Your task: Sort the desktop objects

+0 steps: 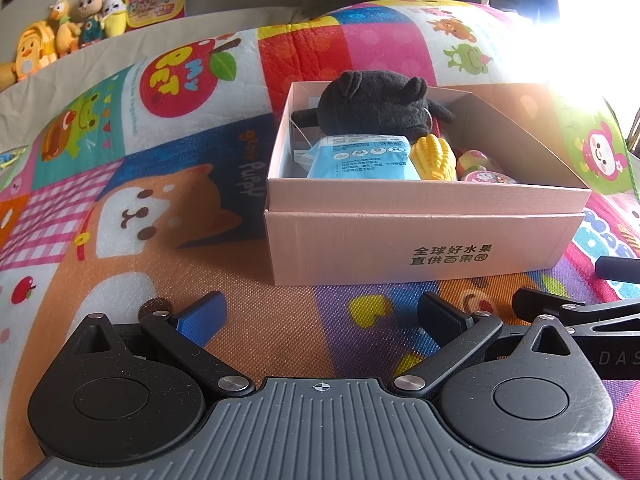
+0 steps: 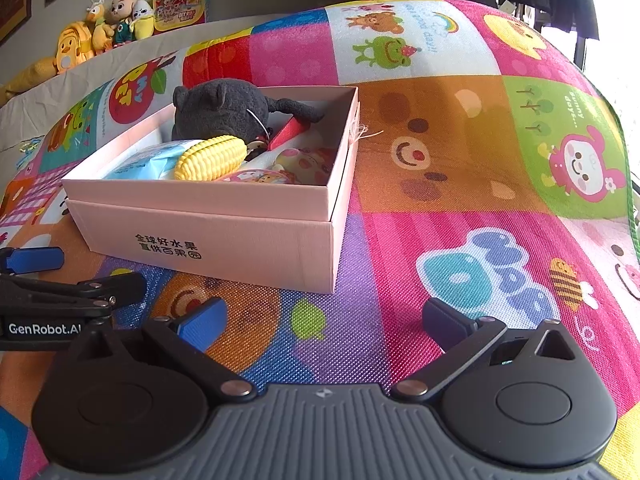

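Both tongs spread apart, empty, low over the play mat [image 2: 460, 152] near its front edge: left tongs [image 1: 320, 316], right tongs [image 2: 324, 322]. Side by side, facing the pink box [image 1: 424, 248], likely parked clear of it.

Box mid-mat, nearer the left side. Inside, gathered: black plush [image 1: 376, 108] at the far wall, blue packet [image 1: 362, 158] against the near wall, toy corn [image 2: 210, 158] leaning on packet, red piece [image 2: 286, 132] and round pink toys [image 2: 308, 160] toward the right wall.

No loose items visible on the mat. Sorting judged done or nearly so.
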